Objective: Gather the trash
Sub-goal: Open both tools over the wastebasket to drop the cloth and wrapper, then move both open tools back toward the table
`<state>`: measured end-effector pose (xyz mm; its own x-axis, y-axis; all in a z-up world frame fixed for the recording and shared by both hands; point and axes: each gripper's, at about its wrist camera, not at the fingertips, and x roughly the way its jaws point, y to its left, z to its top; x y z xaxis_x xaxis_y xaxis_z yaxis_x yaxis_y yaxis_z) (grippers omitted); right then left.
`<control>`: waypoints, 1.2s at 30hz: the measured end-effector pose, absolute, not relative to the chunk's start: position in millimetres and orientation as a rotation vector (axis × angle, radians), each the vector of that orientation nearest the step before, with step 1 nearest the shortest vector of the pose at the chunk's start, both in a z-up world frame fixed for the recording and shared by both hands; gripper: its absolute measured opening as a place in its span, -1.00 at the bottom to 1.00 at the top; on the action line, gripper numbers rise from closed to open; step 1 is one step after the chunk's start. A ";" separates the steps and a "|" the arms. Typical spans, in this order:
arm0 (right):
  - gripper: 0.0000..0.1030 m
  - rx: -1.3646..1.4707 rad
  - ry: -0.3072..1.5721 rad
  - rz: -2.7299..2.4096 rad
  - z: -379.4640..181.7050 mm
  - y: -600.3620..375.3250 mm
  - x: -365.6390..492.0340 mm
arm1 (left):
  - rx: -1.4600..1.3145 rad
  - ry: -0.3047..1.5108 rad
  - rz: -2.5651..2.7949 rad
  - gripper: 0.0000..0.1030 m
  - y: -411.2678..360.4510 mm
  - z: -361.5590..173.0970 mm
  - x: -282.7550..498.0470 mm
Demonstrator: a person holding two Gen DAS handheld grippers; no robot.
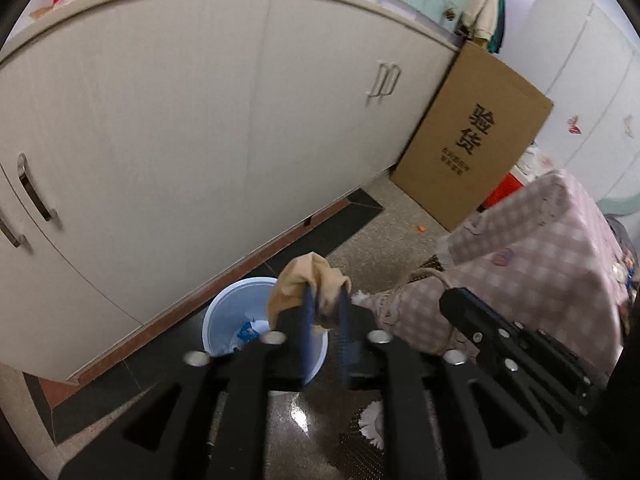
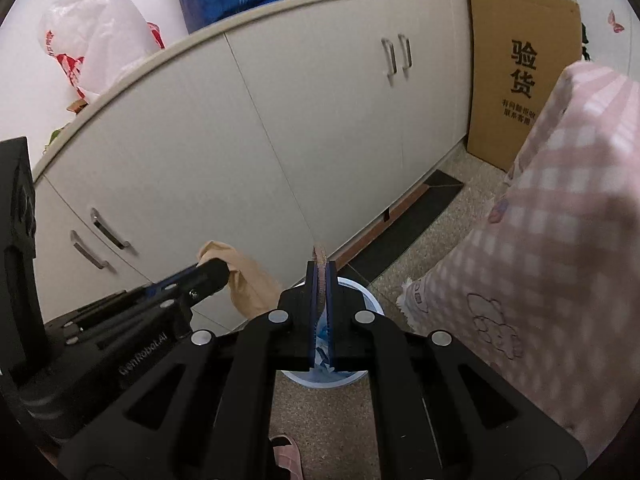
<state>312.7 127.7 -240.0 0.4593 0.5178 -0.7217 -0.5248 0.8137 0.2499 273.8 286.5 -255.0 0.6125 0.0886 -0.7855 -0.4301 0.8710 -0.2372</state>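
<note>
Hovering over bin [image 1: 224, 316], left gripper [image 1: 326, 300] cradles tan rag [image 1: 304, 280]

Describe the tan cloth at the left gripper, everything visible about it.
The tan cloth is a soft, crumpled beige rag that looks like thin fabric, bunched and drooping in folds. It sits between the fingers of the left gripper, hanging over the right rim of the pale blue bin on the floor. In the right wrist view it dangles from that gripper's tip, in front of the white cabinet.
</note>
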 end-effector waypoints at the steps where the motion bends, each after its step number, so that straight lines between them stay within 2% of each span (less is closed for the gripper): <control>1: -0.92 -0.010 0.893 0.639 -244.1 129.8 314.6 | -0.437 0.870 0.315 0.00 289.3 -257.8 274.7; 4: -0.92 -0.004 0.917 0.636 -254.6 132.7 319.3 | -0.448 0.874 0.345 0.20 297.9 -265.0 271.0; 20: -0.92 -0.003 0.933 0.678 -259.7 147.1 319.3 | -0.443 0.900 0.434 0.25 315.6 -269.7 257.7; 29: -0.90 0.023 0.859 0.714 -249.5 166.7 325.0 | -0.421 0.876 0.542 0.30 330.2 -263.4 249.1; 30: -0.87 0.027 0.863 0.715 -249.9 168.4 325.7 | -0.416 0.873 0.552 0.30 332.0 -261.9 247.9; 31: -0.67 0.033 0.866 0.717 -250.1 169.4 326.8 | -0.414 0.871 0.557 0.30 332.8 -260.7 247.0; 32: -0.23 0.038 0.863 0.717 -249.6 169.3 326.9 | -0.414 0.869 0.560 0.31 332.9 -259.7 247.2; 33: -0.10 0.040 0.854 0.706 -248.9 168.1 326.4 | -0.409 0.866 0.578 0.31 333.0 -258.1 246.4; 34: -0.03 0.041 0.842 0.699 -247.2 166.2 325.9 | -0.402 0.862 0.588 0.32 333.9 -257.0 245.2; 36: -0.03 0.045 0.845 0.708 -244.9 163.6 325.1 | -0.404 0.857 0.579 0.33 332.1 -253.3 244.4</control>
<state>325.1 163.6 -244.9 0.4515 0.5904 -0.6690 -0.5557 0.7727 0.3068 244.4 332.1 -253.3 0.5181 0.3113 -0.7966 -0.6233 0.7752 -0.1024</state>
